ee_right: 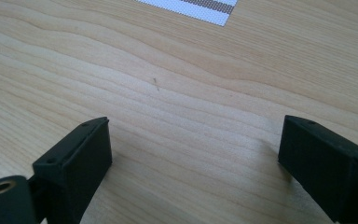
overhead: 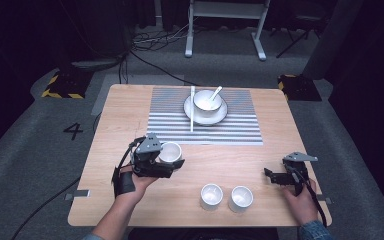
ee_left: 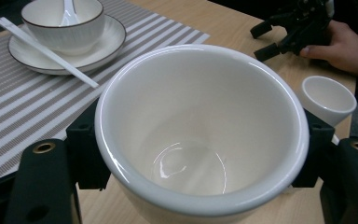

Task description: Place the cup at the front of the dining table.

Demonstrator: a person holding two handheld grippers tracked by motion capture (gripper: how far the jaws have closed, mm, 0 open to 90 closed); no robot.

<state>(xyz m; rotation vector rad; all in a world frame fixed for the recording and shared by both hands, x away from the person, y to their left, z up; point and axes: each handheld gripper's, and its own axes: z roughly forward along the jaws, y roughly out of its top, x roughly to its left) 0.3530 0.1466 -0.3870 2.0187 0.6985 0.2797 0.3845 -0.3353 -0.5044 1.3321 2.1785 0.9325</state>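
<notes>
Left gripper (overhead: 172,161): black two-jaw tool, held in the person's left hand (overhead: 130,182) over the near-left part of the light wooden table (overhead: 130,115). Jaws clamped on the outer wall of a small white glossy ceramic cup (ee_left: 200,135), one pad on each side just below the rim. Cup upright, mouth up, inside bare and shining. In the high view the cup sits just short of the near edge of the mat.

Right gripper (overhead: 274,177): same black make, held in the person's right hand (overhead: 300,200) near the near-right corner of the table. Jaws stand wide apart, with bare wood grain between them in the right gripper view; nothing gripped. Its fingers (ee_right: 77,163) point toward the middle of the table.

Cups on the table: two more small white ceramic cups, the left one (overhead: 211,196) and the right one (overhead: 241,198), upright and just beside each other close to the near edge, between the two grippers.

Mat: grey-and-white striped rectangular placemat (overhead: 230,130), laid at the middle of the far half of the table, reaching close to the far edge.

Setting on the mat: round white saucer with a dark rim (overhead: 220,117), bearing a white ribbed bowl with a dark rim (overhead: 205,102). White ceramic spoon (overhead: 215,92) rests inside the bowl, handle leaning over its far-right rim. White chopsticks (overhead: 192,107) lie across the saucer's left rim, running from far to near.
</notes>
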